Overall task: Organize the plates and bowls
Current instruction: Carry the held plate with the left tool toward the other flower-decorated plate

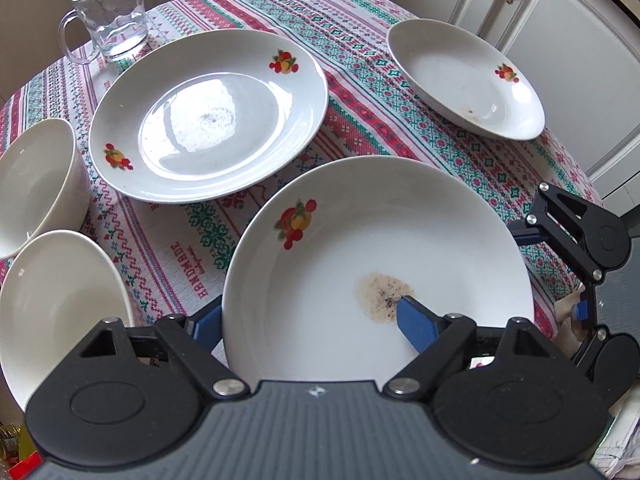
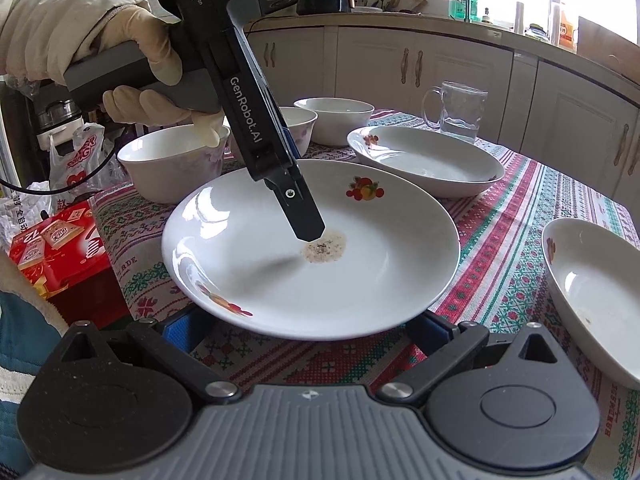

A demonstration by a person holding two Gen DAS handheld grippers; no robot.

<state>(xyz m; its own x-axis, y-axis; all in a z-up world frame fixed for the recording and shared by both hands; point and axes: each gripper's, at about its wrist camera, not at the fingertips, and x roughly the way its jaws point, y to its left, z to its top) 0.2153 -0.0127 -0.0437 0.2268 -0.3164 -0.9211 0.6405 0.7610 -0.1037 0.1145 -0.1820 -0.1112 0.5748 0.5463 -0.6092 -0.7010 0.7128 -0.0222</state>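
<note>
Leftmost, two bowls (image 1: 36, 184) sit beside the left hand-held gripper (image 1: 316, 312), which pinches the stained plate's (image 1: 376, 264) rim, one finger inside. Beyond lies another plate (image 1: 208, 116). Rightward, the right hand-held gripper (image 2: 304, 330) gapes wide, holding nothing, its fingers beneath that plate.

The near plate (image 1: 376, 264) is glossy white glazed ceramic with a rough brown stain; the bowls (image 2: 172, 168) match. The mug (image 1: 110, 12) at eleven o'clock is clear glass. Woven patterned cloth (image 1: 352, 40) covers the counter. The left gripper (image 1: 308, 322) is matt black plastic with smooth blue pads.
</note>
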